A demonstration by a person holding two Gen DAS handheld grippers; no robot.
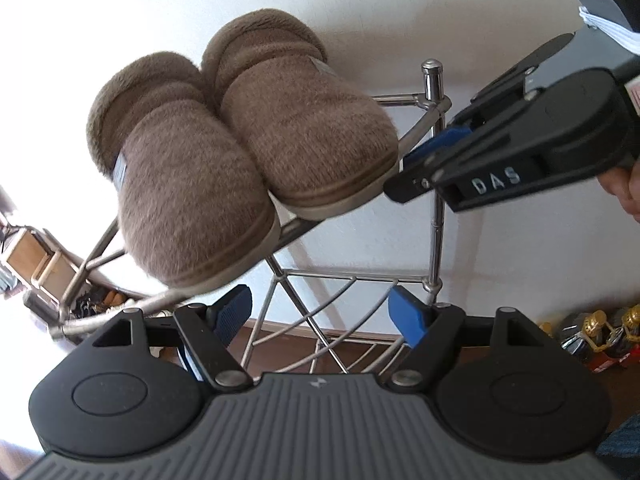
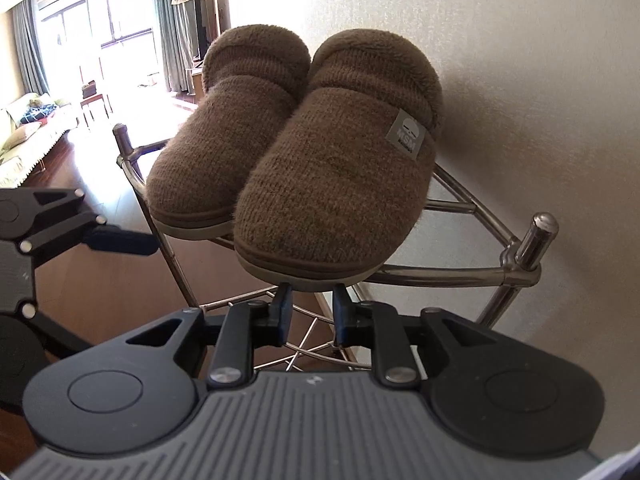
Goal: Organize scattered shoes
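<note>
Left gripper (image 1: 320, 316) wide open, empty; right gripper (image 2: 310, 312) narrowly parted, seemingly empty; slippers (image 2: 280, 152) paired atop rack (image 2: 480, 272).

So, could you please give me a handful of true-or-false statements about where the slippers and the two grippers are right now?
1. Both brown slippers sit side by side on the top tier of the metal rack. True.
2. The left gripper is clamped on a slipper. False: its fingers are spread apart with nothing between them, below the slippers' toes.
3. The right gripper is just below the toe of the slipper nearer the wall. True.
4. One slipper lies on the floor. False: both are on the rack.
5. A grey label shows on the side of the slipper nearer the wall. True.
</note>
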